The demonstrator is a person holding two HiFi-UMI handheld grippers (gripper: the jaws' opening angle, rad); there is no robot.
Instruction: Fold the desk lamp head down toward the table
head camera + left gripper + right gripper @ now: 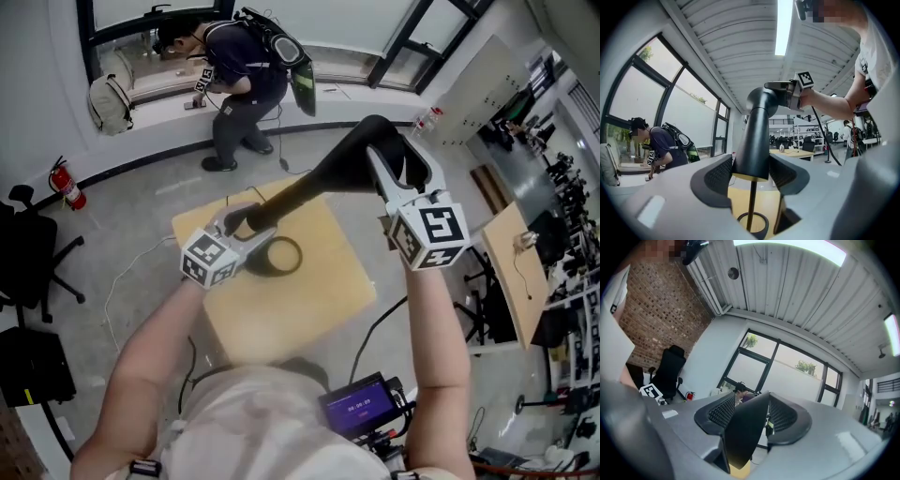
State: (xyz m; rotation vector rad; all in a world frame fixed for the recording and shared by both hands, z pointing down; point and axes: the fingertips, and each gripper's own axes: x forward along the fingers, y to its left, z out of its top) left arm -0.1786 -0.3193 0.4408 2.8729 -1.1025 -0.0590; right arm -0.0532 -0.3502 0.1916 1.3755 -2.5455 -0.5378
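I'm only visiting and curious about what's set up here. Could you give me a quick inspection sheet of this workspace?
Surface: small wooden table on a grey floor.
Job's things: black desk lamp; its ring base sits on the table, and the lamp head is up, not yet folded down.
Clutter: nothing seen on the table besides the lamp.
Grippers: left gripper has its jaws closed on the lower arm; right gripper has its jaws closed on the lamp head.
Cables: white cable on the floor left of the table; black cable to its right.
Surroundings: person bent at the window ledge, fire extinguisher, black office chair, second table.
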